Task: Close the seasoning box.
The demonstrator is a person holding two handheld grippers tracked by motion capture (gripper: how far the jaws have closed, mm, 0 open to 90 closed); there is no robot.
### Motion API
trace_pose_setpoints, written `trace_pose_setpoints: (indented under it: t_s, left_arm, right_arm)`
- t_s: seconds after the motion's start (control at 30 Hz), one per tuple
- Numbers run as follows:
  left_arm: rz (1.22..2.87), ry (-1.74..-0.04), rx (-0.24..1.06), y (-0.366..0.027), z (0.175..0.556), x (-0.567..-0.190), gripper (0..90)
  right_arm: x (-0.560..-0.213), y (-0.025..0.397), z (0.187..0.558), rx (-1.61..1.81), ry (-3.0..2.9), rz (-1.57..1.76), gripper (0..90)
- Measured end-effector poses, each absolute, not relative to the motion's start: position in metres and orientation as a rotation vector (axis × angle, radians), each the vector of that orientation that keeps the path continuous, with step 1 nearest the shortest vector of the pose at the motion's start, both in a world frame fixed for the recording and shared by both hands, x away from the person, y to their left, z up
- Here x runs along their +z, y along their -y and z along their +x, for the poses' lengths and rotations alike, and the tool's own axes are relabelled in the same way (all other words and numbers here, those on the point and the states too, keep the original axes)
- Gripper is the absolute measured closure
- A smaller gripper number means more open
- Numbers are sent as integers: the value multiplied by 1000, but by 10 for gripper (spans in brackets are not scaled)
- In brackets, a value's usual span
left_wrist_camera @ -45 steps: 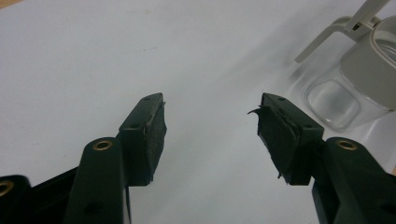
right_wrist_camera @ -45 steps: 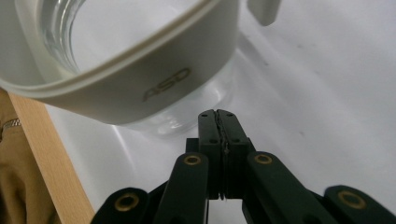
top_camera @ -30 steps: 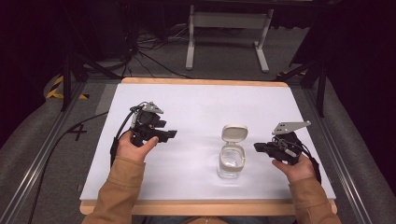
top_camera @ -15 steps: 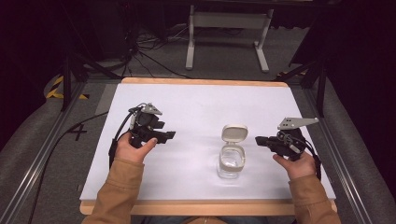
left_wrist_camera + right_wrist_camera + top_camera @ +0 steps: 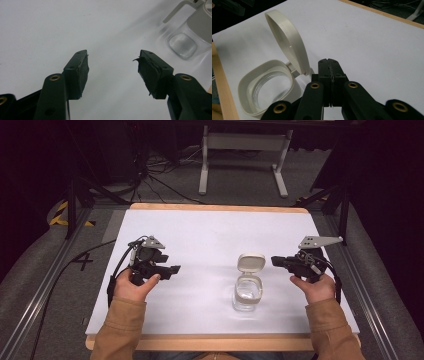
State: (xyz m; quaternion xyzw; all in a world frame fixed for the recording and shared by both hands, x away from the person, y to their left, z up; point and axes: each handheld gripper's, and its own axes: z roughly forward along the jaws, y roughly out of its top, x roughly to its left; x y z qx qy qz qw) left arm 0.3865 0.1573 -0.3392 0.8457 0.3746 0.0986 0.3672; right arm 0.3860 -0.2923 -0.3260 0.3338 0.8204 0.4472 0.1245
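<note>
- left gripper (image 5: 112, 65): jaws apart, nothing between; frayed pad (image 5: 147, 72) visible in its own view
- right gripper (image 5: 329, 67): jaws pressed together, empty, beside jar (image 5: 247, 292)
- jar's lid (image 5: 287, 41) flipped open

I count 1 table (image 5: 200, 227) under a white top. On it I see 1 clear jar (image 5: 247, 294) with 1 hinged cream lid (image 5: 251, 262), flipped open. I have 2 grippers in play: 1 left gripper (image 5: 172, 269) and 1 right gripper (image 5: 276, 261), each with 2 black jaws. 2 hands hold them, 1 left hand (image 5: 134, 282) and 1 right hand (image 5: 315, 287), from 2 tan sleeves (image 5: 117, 330). Beyond the table I see 1 grey stand (image 5: 243, 142).
</note>
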Motion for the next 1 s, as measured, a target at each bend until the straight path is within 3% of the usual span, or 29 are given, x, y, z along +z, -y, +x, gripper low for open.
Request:
trace_pose_setpoints:
  t_s: [1.0]
  left_arm:
    - [2196, -993, 258, -168, 373, -341, 409]
  right_arm:
    - [-326, 274, 401, 1354, -2433, 924, 893]
